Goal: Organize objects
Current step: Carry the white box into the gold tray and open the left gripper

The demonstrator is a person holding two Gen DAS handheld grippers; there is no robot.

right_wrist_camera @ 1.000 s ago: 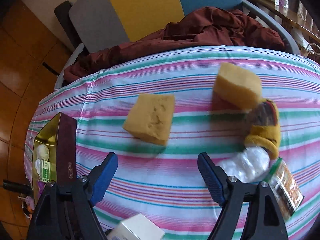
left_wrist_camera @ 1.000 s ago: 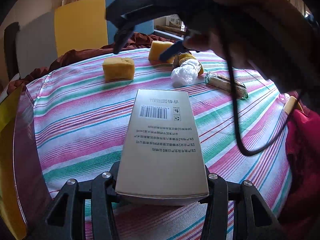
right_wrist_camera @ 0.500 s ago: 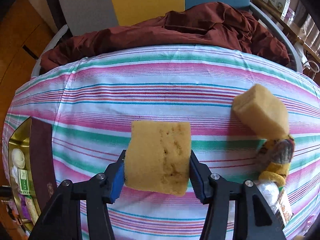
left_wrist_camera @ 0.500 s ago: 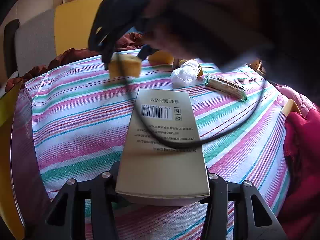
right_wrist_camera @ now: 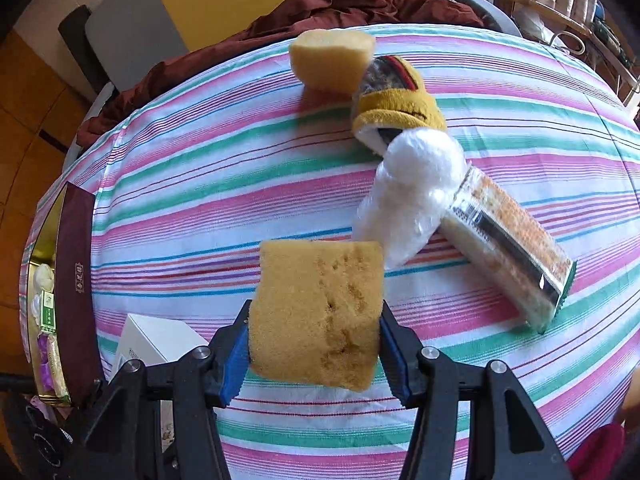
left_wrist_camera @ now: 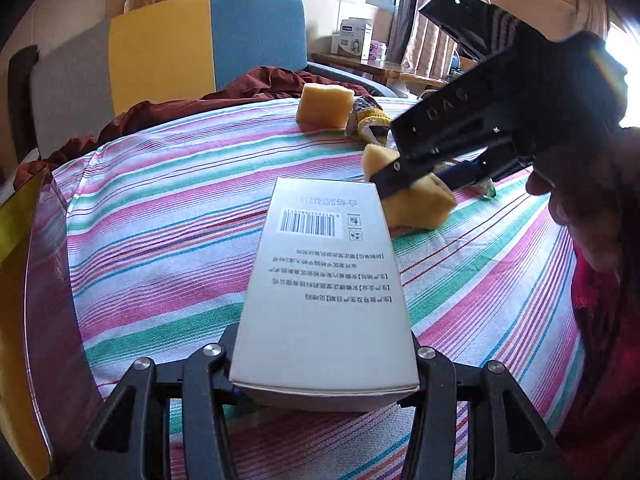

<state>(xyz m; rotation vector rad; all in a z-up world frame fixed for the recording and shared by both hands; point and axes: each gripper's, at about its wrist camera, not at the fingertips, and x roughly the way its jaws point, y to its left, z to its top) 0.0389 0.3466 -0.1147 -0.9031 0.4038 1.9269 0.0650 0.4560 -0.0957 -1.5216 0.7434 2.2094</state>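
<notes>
My left gripper [left_wrist_camera: 320, 364] is shut on a white carton box [left_wrist_camera: 324, 276] with a barcode, held flat above the striped table [left_wrist_camera: 160, 216]. My right gripper [right_wrist_camera: 314, 352] is shut on a yellow sponge block [right_wrist_camera: 316, 312], lifted above the cloth; the sponge also shows in the left wrist view [left_wrist_camera: 416, 200] between the right gripper's fingers. A second yellow sponge [right_wrist_camera: 330, 58] lies at the far side of the table, also visible in the left wrist view [left_wrist_camera: 325, 105].
A yellow sock roll [right_wrist_camera: 398, 102], a white plastic-wrapped bundle [right_wrist_camera: 412, 196] and a packaged snack bar [right_wrist_camera: 508, 240] lie in a row on the right. A dark red gift box [right_wrist_camera: 74, 288] with small items stands open at the left table edge. Chairs and brown cloth [right_wrist_camera: 344, 4] lie behind.
My right gripper closed on the nearer sponge, lifted it and carried it right and toward me. The left gripper kept holding the box almost still.
</notes>
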